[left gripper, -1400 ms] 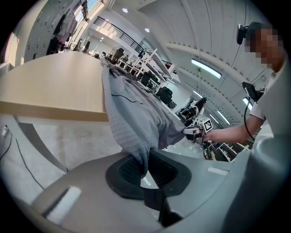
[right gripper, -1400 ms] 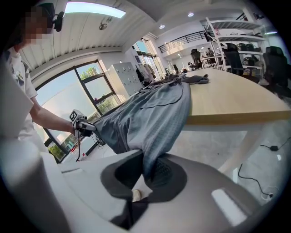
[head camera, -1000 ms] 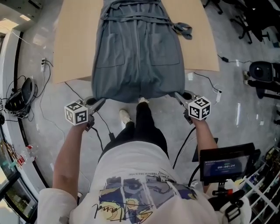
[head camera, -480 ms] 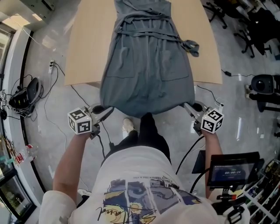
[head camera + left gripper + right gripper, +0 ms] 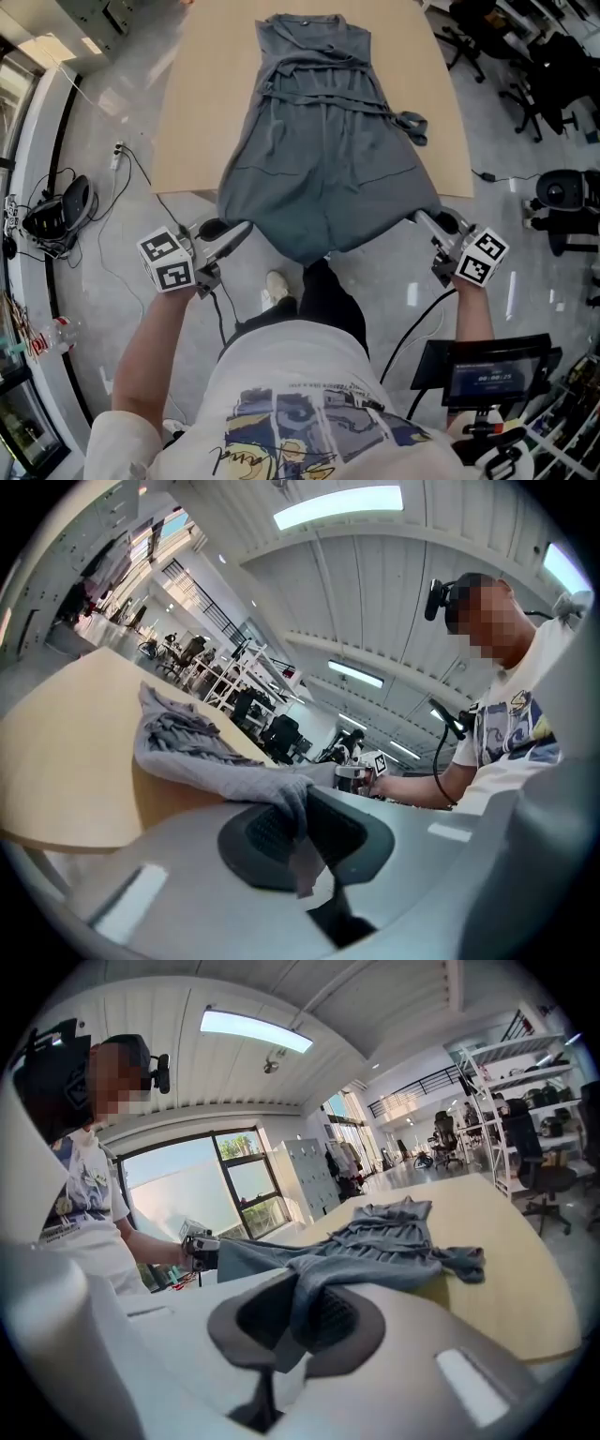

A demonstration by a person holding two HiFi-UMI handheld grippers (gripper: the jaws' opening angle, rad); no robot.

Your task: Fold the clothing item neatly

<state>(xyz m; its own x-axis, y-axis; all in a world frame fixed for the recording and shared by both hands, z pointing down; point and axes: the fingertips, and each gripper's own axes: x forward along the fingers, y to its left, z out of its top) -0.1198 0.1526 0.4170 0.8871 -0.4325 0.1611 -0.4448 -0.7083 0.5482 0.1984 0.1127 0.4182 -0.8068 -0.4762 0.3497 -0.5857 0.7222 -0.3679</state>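
— So, where's the grey dress point(image 5: 319, 159)?
— Flat on the wooden surface point(image 5: 197, 103), hem past its near edge. The left gripper point(image 5: 244, 229) and right gripper point(image 5: 421, 217) each clamp a hem corner.
— Anything nearby?
— Floor cables point(image 5: 33, 228) at left, office chairs point(image 5: 534, 66) at right.

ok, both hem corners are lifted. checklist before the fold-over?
1. left claw shut on a corner of the dress: ok
2. right claw shut on the other corner: ok
3. hem taut between the claws: not ok, the middle sags
4. upper half resting on the table: ok
5. sash end tucked in: not ok, it sticks out past the dress's right edge
6. how deep the fabric sits in each claw: cannot tell
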